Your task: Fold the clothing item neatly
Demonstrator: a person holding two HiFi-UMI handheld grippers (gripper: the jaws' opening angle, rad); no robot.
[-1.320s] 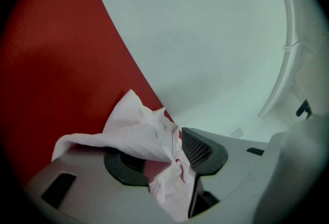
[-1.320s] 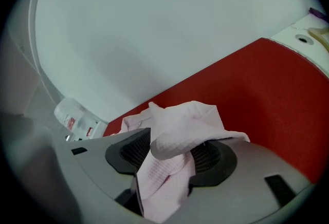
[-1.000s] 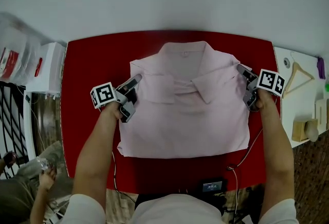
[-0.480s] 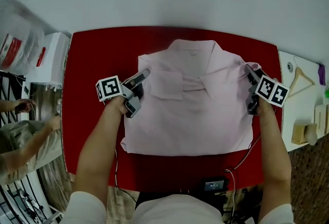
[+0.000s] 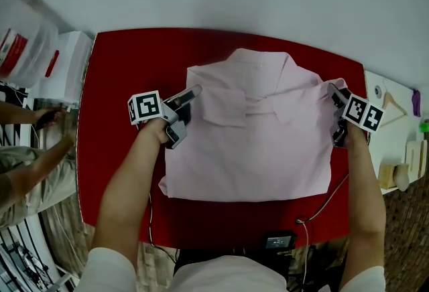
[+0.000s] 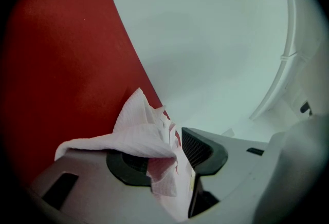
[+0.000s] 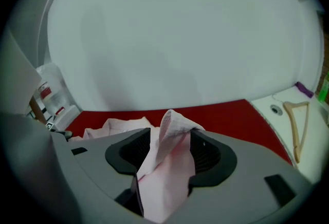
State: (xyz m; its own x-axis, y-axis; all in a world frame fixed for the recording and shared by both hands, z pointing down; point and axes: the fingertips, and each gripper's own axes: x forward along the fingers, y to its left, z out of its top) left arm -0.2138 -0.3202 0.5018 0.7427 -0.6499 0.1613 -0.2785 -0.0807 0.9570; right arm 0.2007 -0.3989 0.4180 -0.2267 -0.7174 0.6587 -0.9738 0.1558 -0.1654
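Pink shirt (image 5: 251,140) is lying flat on the red counter (image 5: 127,63), with its collar toward the far wall and its hem toward the person. Flaps of cloth are folded inward across the chest. The left tool (image 5: 188,113) is biting the shirt's left edge up near the shoulder. In the left gripper view its jaws (image 6: 175,151) are clenched on a bunch of pink cloth (image 6: 139,130), and one fold is draping over a dark pad. Over on the other side, the right tool (image 5: 337,113) is gripping the right shoulder edge. The right gripper view shows it (image 7: 169,153) clamped on the fabric (image 7: 169,135), with a peak of cloth standing up between the ribbed pads. That right corner is possibly riding a touch above the counter, though the steep head view makes it hard to say. A wooden hanger (image 7: 298,120) is resting on the white surface off to the right.
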